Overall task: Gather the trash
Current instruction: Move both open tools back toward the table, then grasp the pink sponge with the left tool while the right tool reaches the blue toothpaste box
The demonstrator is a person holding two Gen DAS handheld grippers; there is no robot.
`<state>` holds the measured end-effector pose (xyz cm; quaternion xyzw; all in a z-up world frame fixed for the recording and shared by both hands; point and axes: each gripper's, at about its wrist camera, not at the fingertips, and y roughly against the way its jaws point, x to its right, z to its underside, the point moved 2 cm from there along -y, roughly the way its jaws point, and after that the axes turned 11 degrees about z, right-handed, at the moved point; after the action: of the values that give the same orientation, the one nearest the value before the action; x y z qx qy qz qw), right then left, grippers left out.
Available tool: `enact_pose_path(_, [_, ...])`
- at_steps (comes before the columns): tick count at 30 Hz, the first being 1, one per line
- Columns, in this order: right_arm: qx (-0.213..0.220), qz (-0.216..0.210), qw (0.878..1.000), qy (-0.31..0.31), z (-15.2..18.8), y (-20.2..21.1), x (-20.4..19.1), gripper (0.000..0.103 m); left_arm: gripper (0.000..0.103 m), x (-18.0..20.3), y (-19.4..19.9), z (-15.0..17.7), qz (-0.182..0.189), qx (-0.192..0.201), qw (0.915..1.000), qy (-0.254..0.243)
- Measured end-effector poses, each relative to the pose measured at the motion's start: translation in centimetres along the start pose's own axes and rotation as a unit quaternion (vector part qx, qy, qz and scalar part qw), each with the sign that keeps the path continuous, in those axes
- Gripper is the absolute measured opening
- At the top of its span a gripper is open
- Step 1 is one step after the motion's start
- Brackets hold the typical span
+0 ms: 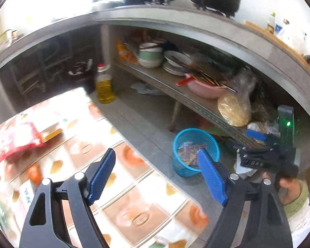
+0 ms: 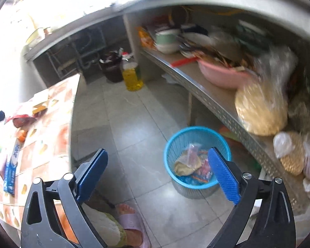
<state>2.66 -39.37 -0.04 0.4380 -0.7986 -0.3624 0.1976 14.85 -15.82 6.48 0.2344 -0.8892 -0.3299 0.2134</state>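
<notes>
Writing: none legible | left gripper point(image 1: 156, 176) jaws apart | blue basket point(image 2: 171, 144) holds wrappers

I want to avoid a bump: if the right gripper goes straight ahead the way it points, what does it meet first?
Probably the tiled floor, just left of the blue trash basket. The right gripper is open and empty, angled downward, with nothing visible in between, though depth is hard to judge.

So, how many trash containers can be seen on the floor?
2: a blue mesh basket by the shelf, and a dark bin under the counter beside the oil bottle. Others may be hidden.
</notes>
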Motion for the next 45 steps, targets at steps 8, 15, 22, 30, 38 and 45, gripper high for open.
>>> enact_pose_path(8, [0.028,-0.008,0.998,0.054,-1.4,3.4,-6.1,0.095,0.082,-3.4,6.4,4.1,-0.026,0.051,0.9976,0.04])
enact_pose_path(15, [0.043,-0.004,0.992,0.118,-1.2,4.9,-11.1,0.095,0.084,-5.2,11.4,8.4,-0.049,0.088,0.9931,0.059])
enact_pose_path(22, [0.055,-0.093,0.982,0.156,-0.5,6.2,-15.8,0.095,0.085,-7.2,15.4,13.5,-0.08,0.113,0.9856,0.097])
enact_pose_path(30, [0.024,-0.185,0.968,0.17,0.3,7.3,-20.8,0.095,0.085,-9.2,17.5,17.8,-0.143,0.108,0.9777,0.108])
enact_pose_path(38, [-0.072,-0.286,0.938,0.181,2.1,6.3,-26.9,0.095,0.085,-11.0,18.3,20.3,-0.174,0.121,0.9686,0.13])
enact_pose_path(45, [-0.154,-0.34,0.912,0.169,2.9,3.3,-32.6,0.079,0.081,-12.3,18.6,19.9,-0.166,0.155,0.9648,0.133])
